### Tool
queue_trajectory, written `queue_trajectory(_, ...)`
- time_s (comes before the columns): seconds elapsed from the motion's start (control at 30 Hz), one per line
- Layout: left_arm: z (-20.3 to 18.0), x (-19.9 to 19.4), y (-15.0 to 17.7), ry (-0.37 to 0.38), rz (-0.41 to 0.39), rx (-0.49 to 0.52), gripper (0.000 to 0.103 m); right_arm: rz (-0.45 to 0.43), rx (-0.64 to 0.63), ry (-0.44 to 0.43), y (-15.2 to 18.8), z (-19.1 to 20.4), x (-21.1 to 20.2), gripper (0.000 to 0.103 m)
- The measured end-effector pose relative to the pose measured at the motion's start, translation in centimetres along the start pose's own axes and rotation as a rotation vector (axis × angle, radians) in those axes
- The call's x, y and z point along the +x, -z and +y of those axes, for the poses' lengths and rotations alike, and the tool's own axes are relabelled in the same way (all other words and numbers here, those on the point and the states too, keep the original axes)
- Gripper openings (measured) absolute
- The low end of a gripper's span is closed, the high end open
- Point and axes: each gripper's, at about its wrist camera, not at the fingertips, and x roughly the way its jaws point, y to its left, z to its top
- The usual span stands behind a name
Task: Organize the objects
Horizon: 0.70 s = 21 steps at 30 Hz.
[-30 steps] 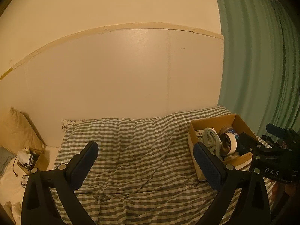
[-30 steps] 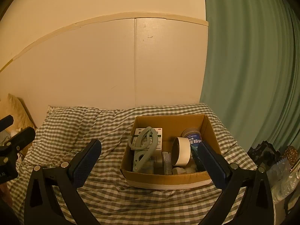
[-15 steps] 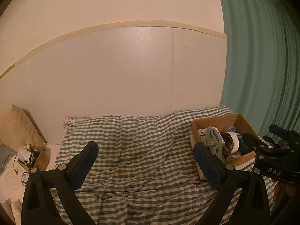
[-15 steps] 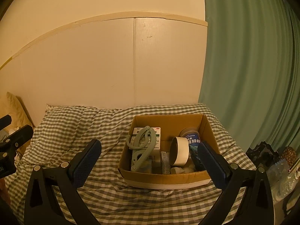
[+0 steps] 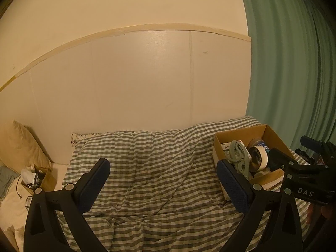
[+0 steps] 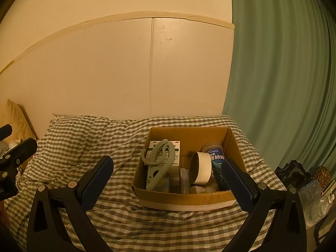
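A cardboard box (image 6: 187,200) sits on the checked bedspread (image 6: 88,145) and holds a green plastic hanger hook (image 6: 159,161), a medicine carton (image 6: 177,147), a white tape roll (image 6: 202,171) and a blue-labelled jar (image 6: 214,152). My right gripper (image 6: 168,183) hovers open just in front of the box, empty. In the left wrist view the same box (image 5: 268,176) is at the right, with my left gripper (image 5: 163,185) open and empty above the bedspread (image 5: 151,168). The right gripper (image 5: 294,157) shows there beside the box.
A green curtain (image 6: 283,73) hangs at the right, with bags (image 6: 294,174) on the floor below it. A pillow (image 5: 23,147) and a small box of clutter (image 5: 35,178) lie at the bed's left. The pale wall panel (image 5: 147,84) backs the bed.
Both views have drawn back and risen slightly from the bed, so the box looks a little smaller and farther. Both grippers stay open and empty.
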Motion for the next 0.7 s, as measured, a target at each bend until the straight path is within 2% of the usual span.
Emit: queue_trajectory(0.7, 0.15, 0.11, 0.22, -0.007, 0.004, 0.002, 0.103, 0.011, -0.014, -0.006, 0.32, -0.1, 0.26, 0.103)
